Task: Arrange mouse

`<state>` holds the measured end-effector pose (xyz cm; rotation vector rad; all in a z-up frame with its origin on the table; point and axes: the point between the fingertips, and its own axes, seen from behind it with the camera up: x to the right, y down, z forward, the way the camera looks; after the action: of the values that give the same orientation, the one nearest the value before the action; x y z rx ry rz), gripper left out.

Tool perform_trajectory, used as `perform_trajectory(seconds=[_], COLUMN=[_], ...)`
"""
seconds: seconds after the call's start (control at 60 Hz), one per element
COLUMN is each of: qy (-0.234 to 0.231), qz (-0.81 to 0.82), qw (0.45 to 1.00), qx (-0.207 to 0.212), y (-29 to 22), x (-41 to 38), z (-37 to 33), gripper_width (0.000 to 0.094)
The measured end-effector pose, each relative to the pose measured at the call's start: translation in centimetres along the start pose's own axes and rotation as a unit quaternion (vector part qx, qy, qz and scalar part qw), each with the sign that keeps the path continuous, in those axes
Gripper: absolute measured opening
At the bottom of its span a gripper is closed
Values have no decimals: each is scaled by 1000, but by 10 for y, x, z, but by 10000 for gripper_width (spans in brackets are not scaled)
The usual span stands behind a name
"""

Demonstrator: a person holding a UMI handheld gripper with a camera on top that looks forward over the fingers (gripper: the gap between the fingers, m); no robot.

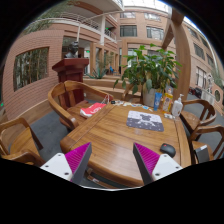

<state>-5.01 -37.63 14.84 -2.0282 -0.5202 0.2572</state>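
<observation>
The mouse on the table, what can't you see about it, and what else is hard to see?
- Mouse: gripper view, too small; buttons and any cable unclear.
- Bottles beside the plant: too small to read labels.
- Mouse pad: printed pattern too blurred to make out.
- Gripper: open, holding nothing.

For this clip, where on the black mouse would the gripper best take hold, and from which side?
Probably across its two long flanks, coming down from above. The mouse lies flat on the wooden table, just ahead of the right finger, a low rounded hump with nothing touching it. The gripper stands open, short of it and to its left.
</observation>
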Motion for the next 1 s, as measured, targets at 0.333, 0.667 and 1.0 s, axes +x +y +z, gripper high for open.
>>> perform_trajectory(seconds=[0.333, 0.667, 1.0], qy=[92, 185, 187], qz=[48, 100, 78], qw=[990, 974, 976], qx=[-93, -80, -73], y=[115, 130, 109], x=[123, 273, 318], z=[33, 84, 145], gripper_width=[855, 856, 849])
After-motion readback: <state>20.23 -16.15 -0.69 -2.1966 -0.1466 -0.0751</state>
